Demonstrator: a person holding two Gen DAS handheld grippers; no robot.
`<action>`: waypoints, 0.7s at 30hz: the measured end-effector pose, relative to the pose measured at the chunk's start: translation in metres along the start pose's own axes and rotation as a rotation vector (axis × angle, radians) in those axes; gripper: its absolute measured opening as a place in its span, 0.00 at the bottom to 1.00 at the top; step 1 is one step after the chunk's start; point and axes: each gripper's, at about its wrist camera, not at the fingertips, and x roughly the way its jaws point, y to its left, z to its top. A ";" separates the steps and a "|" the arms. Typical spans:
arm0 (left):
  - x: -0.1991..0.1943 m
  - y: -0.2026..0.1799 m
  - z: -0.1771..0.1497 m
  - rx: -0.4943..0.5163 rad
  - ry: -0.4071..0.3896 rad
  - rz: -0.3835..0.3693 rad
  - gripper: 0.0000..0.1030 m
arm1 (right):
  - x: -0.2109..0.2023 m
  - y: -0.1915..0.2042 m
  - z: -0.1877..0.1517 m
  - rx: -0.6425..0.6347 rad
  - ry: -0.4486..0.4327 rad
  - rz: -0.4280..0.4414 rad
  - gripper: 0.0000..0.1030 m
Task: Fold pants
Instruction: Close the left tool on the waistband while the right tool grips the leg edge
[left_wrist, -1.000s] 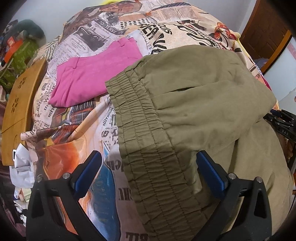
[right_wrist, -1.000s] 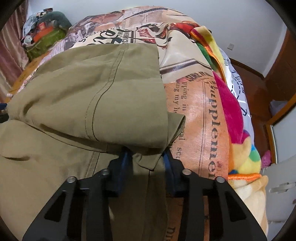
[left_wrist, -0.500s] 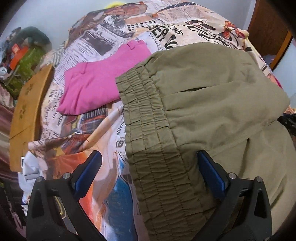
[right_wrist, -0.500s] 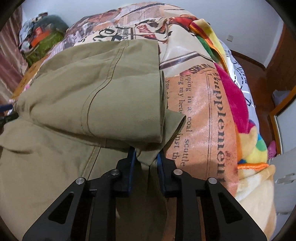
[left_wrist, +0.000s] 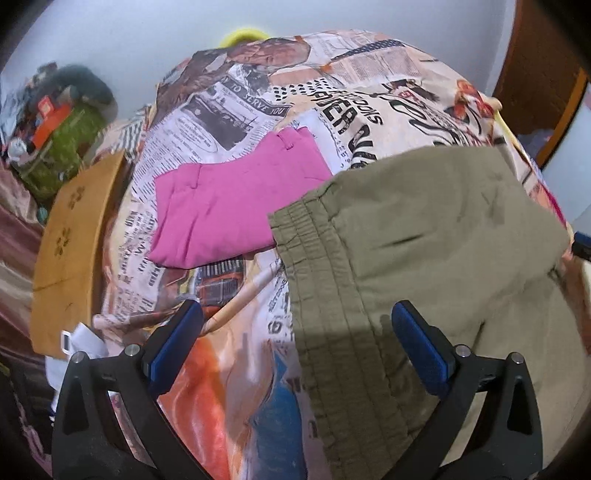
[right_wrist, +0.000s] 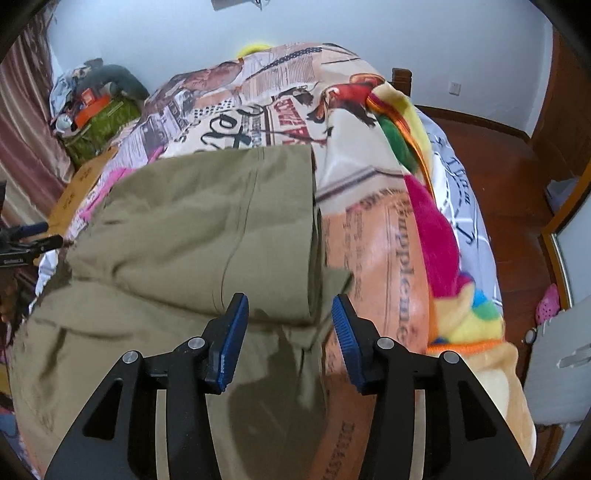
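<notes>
Olive-green pants lie folded over on the newspaper-print bedspread, elastic waistband toward the left wrist camera. My left gripper hovers open above the waistband, with nothing between its blue pads. In the right wrist view the folded leg end of the pants lies flat below. My right gripper is raised over its corner, jaws opening, and the cloth lies beneath them, no longer pinched.
Folded pink pants lie on the bedspread beyond the olive pair. A wooden board borders the bed's left side, with clutter and a green bag behind. A colourful blanket drapes the bed's right edge above a wooden floor.
The right gripper, first pinching the pants' folded corner, has opened, let it go and lifted away. The left gripper stayed open and pulled up and back from the waistband.
</notes>
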 end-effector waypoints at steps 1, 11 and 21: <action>0.003 0.002 0.002 -0.014 0.008 -0.014 1.00 | 0.007 0.000 0.004 0.008 0.005 0.006 0.43; 0.046 -0.010 -0.003 -0.029 0.156 -0.109 1.00 | 0.054 0.000 0.006 0.105 0.067 0.109 0.28; 0.055 -0.029 -0.004 0.085 0.066 0.126 0.65 | 0.039 0.014 0.014 -0.051 -0.043 -0.002 0.08</action>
